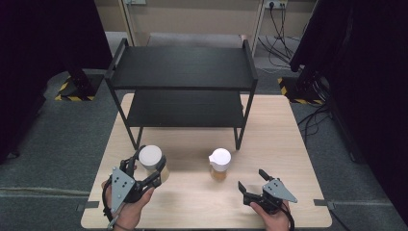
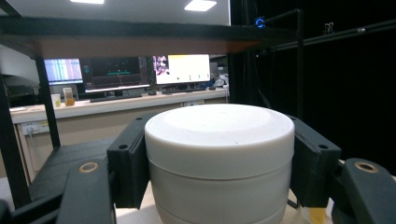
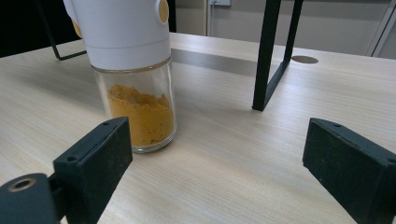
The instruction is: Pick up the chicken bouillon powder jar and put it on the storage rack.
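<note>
A glass jar with a wide white lid [image 1: 150, 157] stands on the wooden table [image 1: 192, 202] in front of the shelf's left leg. My left gripper [image 1: 144, 169] is shut on it, its pads [image 2: 128, 163] pressed against both sides of the lid [image 2: 219, 140]. A smaller spice jar [image 1: 219, 164] with a white pour cap and orange powder stands near the table's middle. My right gripper [image 1: 252, 179] is open just to the right of it and nearer the front edge. In the right gripper view the spice jar [image 3: 140, 107] sits ahead and left of that gripper [image 3: 217, 144], outside the jaws.
A black two-tier shelf [image 1: 183, 67] takes up the back half of the table, both tiers bare. Its front right leg [image 3: 271, 60] stands close behind the spice jar. Bare wood lies between the two jars and along the front edge.
</note>
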